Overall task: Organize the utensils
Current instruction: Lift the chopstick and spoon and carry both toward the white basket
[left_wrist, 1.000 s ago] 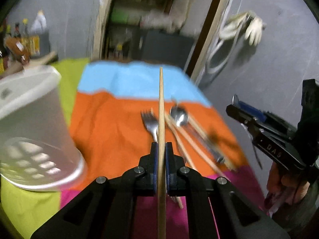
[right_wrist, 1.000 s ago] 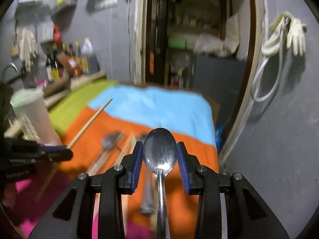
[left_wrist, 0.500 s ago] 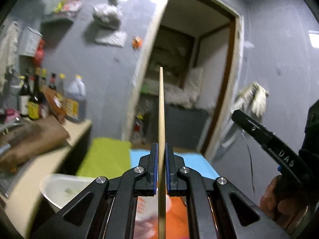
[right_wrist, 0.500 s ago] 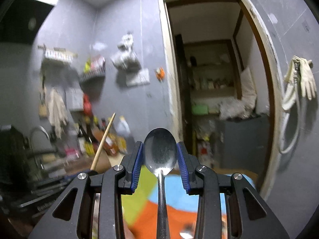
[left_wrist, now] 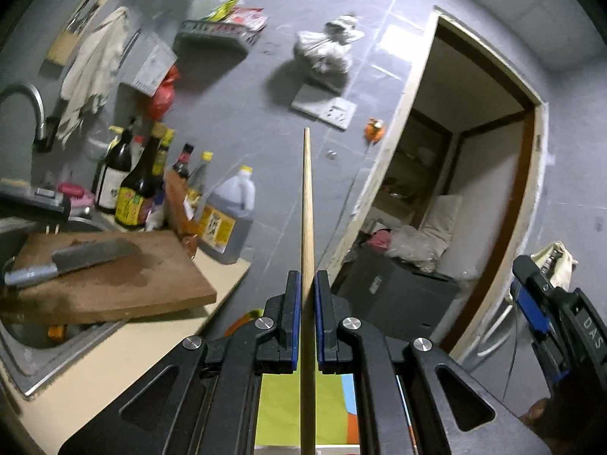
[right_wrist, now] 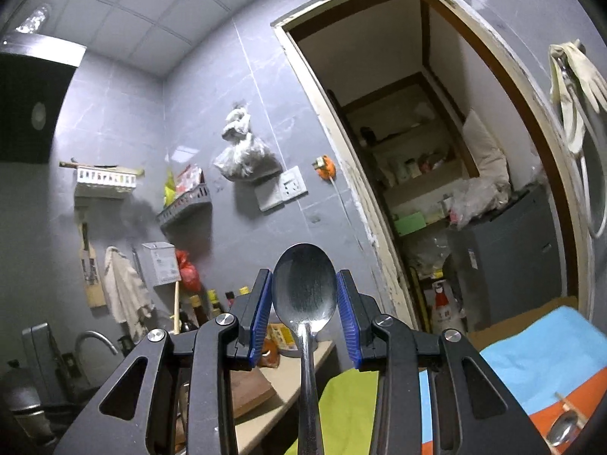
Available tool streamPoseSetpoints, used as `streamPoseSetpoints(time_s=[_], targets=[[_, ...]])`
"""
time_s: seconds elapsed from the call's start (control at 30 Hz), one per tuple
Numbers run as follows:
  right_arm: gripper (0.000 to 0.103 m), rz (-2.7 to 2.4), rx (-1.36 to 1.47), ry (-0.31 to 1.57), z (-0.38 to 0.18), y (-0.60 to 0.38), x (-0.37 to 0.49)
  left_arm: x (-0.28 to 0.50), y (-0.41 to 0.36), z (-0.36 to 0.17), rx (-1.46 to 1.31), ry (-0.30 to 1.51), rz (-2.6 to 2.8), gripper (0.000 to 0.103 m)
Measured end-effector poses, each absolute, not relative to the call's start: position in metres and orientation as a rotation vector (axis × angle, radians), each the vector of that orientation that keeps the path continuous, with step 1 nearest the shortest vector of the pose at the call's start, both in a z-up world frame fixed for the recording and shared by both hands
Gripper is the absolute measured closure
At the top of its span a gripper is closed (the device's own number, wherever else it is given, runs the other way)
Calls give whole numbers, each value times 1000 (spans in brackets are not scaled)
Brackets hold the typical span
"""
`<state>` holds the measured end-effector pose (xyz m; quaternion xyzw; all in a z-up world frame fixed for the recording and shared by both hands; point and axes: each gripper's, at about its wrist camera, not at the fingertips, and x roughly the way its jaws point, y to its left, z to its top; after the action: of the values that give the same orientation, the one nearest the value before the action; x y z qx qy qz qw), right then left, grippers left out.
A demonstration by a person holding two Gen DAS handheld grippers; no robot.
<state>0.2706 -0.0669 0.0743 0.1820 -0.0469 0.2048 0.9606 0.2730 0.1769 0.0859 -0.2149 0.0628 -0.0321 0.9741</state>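
A chopstick [left_wrist: 307, 235] is clamped upright in the shut left gripper [left_wrist: 307, 295]; a spoon [right_wrist: 304, 288] is pinched by its bowl in the right gripper [right_wrist: 304, 303]. Both have been lifted off the cloth [right_wrist: 546, 345] and swung towards the counter [left_wrist: 114, 356], apparently for stowing.

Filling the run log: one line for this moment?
left tool: shut on chopstick | right tool: shut on spoon | both raised, facing wall

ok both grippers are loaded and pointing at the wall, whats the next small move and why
Probably tip both back down: the left gripper clamps a chopstick, the right gripper a spoon, and neither view shows a holder to drop them in.
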Motion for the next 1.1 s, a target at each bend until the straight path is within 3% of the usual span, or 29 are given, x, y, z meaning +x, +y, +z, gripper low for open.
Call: streamPoseSetpoints(time_s=[0.53,1.1], targets=[[71,416,312,-75,57,-56,264,254,153,58,-372,80,36,98],[70,461,274,61,24,-48,270,246,142,41,-341,208,-8,98]])
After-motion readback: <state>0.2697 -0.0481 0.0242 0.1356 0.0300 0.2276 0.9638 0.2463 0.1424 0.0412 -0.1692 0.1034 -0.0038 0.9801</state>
